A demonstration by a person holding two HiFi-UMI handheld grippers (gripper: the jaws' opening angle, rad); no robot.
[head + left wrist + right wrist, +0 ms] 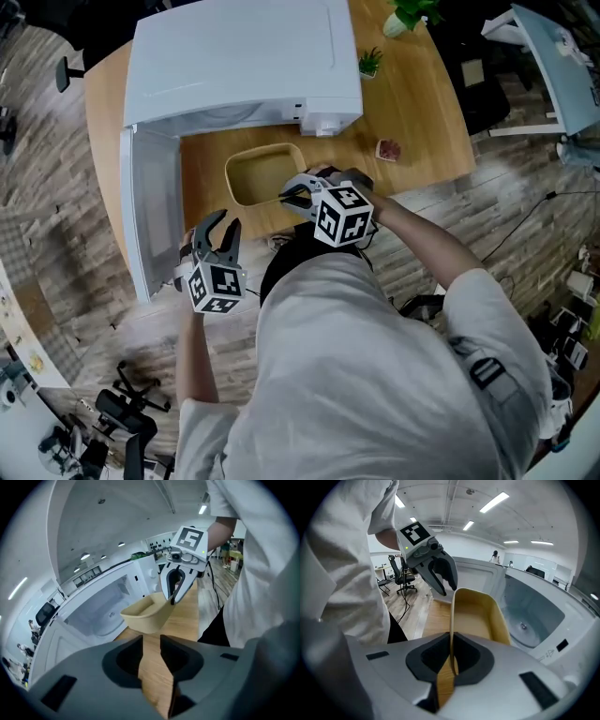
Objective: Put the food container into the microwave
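Observation:
The beige food container [255,174] is in front of the open white microwave [244,56], low over the wooden table [422,112]. My right gripper [292,195] is shut on the container's near rim; in the right gripper view the thin wall [476,616] runs between the closed jaws [452,653]. My left gripper [217,234] is open and holds nothing, off the table's near edge beside the open door [155,211]. In the left gripper view the jaws [151,644] stand apart over bare wood, with the container [145,616] and the right gripper [176,590] ahead.
The microwave door hangs open to the left, and the cavity [101,611] shows behind the container. A small potted plant [370,62] and a small reddish object [388,149] sit on the table to the right. Office chairs [122,412] stand on the floor.

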